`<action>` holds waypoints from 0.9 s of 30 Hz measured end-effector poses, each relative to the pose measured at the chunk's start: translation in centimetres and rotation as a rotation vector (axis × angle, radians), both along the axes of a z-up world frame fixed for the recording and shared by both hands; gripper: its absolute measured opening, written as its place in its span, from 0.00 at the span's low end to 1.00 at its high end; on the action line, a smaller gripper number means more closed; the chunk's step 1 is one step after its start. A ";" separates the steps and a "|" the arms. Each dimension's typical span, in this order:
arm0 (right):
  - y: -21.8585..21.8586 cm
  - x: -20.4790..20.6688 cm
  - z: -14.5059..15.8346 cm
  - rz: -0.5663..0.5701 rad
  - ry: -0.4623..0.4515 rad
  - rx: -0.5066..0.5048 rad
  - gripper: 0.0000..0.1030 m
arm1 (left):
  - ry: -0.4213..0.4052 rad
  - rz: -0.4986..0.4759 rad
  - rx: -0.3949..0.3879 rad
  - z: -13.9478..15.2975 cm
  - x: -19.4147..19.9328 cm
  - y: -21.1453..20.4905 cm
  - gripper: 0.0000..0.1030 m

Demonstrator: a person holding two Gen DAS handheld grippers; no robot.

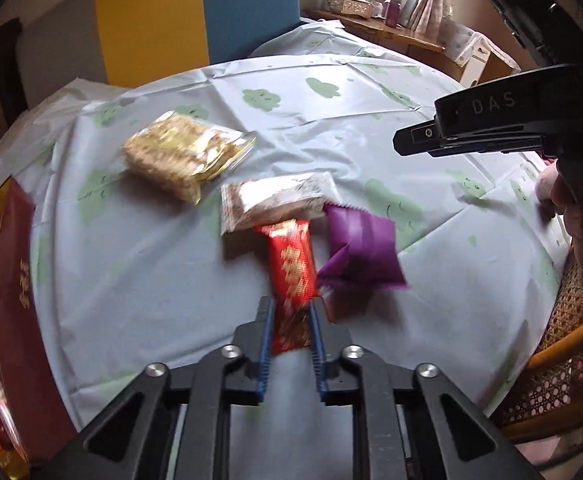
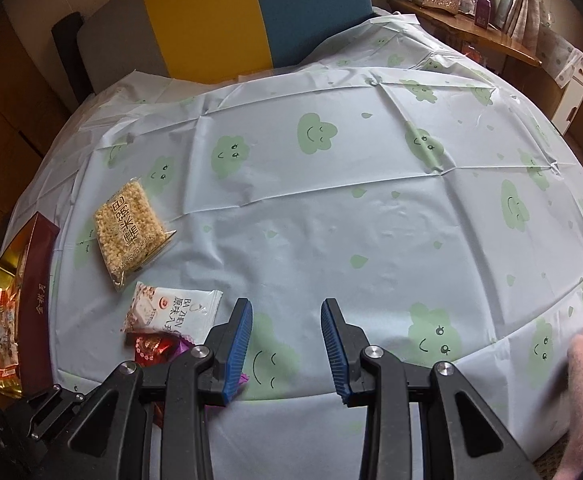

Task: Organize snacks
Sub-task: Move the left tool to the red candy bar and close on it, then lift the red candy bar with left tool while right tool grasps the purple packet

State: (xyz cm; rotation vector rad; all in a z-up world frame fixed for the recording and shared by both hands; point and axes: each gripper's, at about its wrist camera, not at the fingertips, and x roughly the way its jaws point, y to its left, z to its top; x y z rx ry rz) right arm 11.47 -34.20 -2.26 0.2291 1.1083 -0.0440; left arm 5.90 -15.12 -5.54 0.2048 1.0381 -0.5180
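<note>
My left gripper (image 1: 291, 304) is shut on the near end of a red snack packet (image 1: 293, 264), which lies on the tablecloth. A purple packet (image 1: 361, 252) touches its right side and a white packet (image 1: 279, 200) lies just beyond it. Farther left is a clear bag of puffed rice cakes (image 1: 183, 156). In the right wrist view the right gripper (image 2: 287, 308) stands open above bare cloth with nothing between its fingers. To its left are the white packet (image 2: 171, 308), the red packet (image 2: 151, 348) and the rice cake bag (image 2: 129, 228).
An open dark red box (image 2: 35, 280) with several snacks inside sits at the table's left edge. The pale blue tablecloth (image 2: 331, 200) with green clouds covers the round table. A yellow and blue chair back (image 2: 259, 12) stands behind; a wicker chair (image 1: 563, 380) is at right.
</note>
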 end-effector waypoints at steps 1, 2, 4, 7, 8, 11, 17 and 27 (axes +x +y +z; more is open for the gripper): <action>0.2 0.1 -0.2 0.013 0.010 0.003 0.35 | 0.006 0.017 0.005 -0.3 -0.2 0.7 0.08; 0.5 0.2 -0.3 0.026 0.018 0.000 0.35 | 0.016 0.032 0.005 -0.6 -0.4 1.6 0.08; 0.9 0.2 -0.5 0.046 0.026 -0.008 0.35 | 0.017 0.053 -0.022 -0.7 -1.0 3.2 0.08; 1.2 0.3 -1.0 0.055 0.050 -0.013 0.35 | 0.022 0.071 -0.047 -0.2 -1.2 4.6 0.08; 1.2 0.3 -1.0 0.055 0.053 -0.011 0.35 | 0.021 0.075 -0.056 0.0 -1.1 4.8 0.08; 0.9 0.2 -1.0 0.040 0.051 -0.001 0.35 | 0.011 0.068 -0.065 0.4 -0.3 4.4 0.10; 0.4 0.0 -0.9 0.008 0.048 0.004 0.35 | 0.024 -0.013 -0.080 1.1 1.1 0.6 0.23; 0.7 0.3 -1.0 0.030 0.057 0.000 0.35 | 0.084 -0.013 -0.044 -0.8 3.8 -2.3 0.30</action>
